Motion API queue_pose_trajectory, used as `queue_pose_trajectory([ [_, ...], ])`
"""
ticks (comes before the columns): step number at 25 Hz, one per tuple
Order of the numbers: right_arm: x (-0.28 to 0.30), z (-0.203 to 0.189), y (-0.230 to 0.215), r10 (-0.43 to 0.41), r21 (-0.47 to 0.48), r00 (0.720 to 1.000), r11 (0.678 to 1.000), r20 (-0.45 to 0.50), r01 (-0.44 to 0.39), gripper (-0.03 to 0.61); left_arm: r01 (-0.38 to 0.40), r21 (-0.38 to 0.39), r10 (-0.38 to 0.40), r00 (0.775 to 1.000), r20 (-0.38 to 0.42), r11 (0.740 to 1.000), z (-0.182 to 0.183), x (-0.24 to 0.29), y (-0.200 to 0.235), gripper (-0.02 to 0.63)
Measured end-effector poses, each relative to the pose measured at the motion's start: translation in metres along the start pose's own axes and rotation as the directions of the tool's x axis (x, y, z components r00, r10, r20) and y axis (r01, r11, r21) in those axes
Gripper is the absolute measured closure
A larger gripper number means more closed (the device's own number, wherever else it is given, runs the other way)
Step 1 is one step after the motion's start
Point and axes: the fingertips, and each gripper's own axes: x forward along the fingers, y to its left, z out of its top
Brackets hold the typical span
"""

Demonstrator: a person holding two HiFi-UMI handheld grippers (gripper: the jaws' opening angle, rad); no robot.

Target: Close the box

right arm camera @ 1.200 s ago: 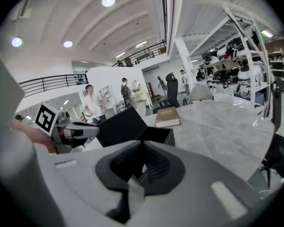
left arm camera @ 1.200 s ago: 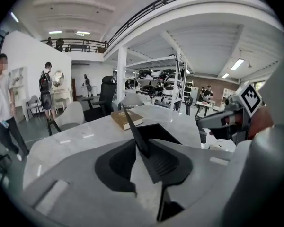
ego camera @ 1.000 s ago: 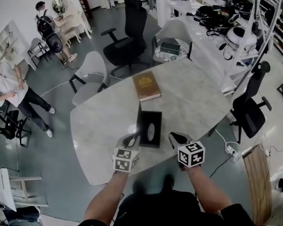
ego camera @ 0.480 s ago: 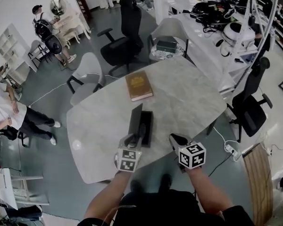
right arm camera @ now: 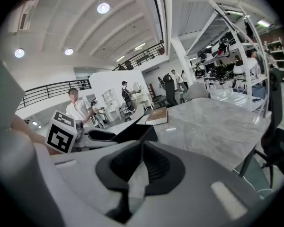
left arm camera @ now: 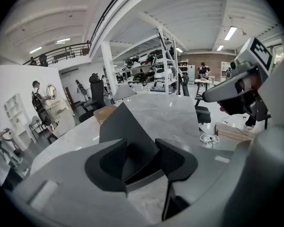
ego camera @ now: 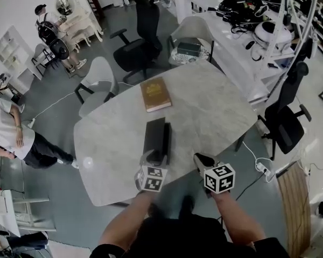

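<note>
1. The table (ego camera: 215,117) holds the box (ego camera: 157,137) on its near side, just in front of the two grippers. A book (ego camera: 154,94) lies farther back, apart from the box.
2. The box is not closed yet. Its lid (left arm camera: 125,126) is tilted over the base, and there is a visible gap under it in both gripper views.
3. The left gripper (left arm camera: 142,151) is at the near end of the box. Its fingers are opening, with the edge of the lid between them, and they seem not to press it any more.
4. The right gripper (right arm camera: 141,150) hangs just beside the box, off the near edge of the table. Its fingers are pressed together with nothing between them.
5. Judgement: most of the task seems done. What is left is for the lid to come down flat on the base, perhaps with a push from above.
</note>
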Motion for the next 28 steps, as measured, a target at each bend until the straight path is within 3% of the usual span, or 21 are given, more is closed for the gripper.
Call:
queue_pose_trajectory([
  [5,-0.001,-0.008,-0.005,0.0,0.014,1.0,1.0,-0.002,0.0,0.56,-0.014,0.019,0.015,0.999,-0.046,1.0,-0.009,0.018,-0.008,0.377],
  [11,-0.006,-0.024,-0.006,0.002,0.031,1.0,1.0,-0.019,-0.001,0.56,-0.024,0.119,0.034,0.996,-0.082,0.993,-0.014,0.026,-0.016,0.364],
  [13,-0.009,-0.028,-0.009,-0.001,0.039,1.0,0.999,-0.021,0.002,0.56,-0.026,0.1,0.034,0.996,-0.081,0.995,-0.013,0.028,-0.017,0.365],
  [18,-0.01,-0.029,-0.013,-0.012,0.051,1.0,0.999,-0.016,0.013,0.56,0.01,-0.031,-0.012,0.997,-0.081,0.999,-0.014,0.031,-0.017,0.341],
  [23,-0.012,-0.026,-0.013,-0.028,0.049,0.999,0.998,-0.02,0.029,0.56,0.082,-0.028,-0.085,0.992,-0.089,0.996,-0.016,0.035,-0.025,0.334],
  [28,-0.011,-0.024,0.001,-0.049,0.03,0.999,0.998,-0.023,0.05,0.56,0.138,-0.021,-0.138,0.99,-0.001,0.99,-0.002,0.018,-0.019,0.334],
])
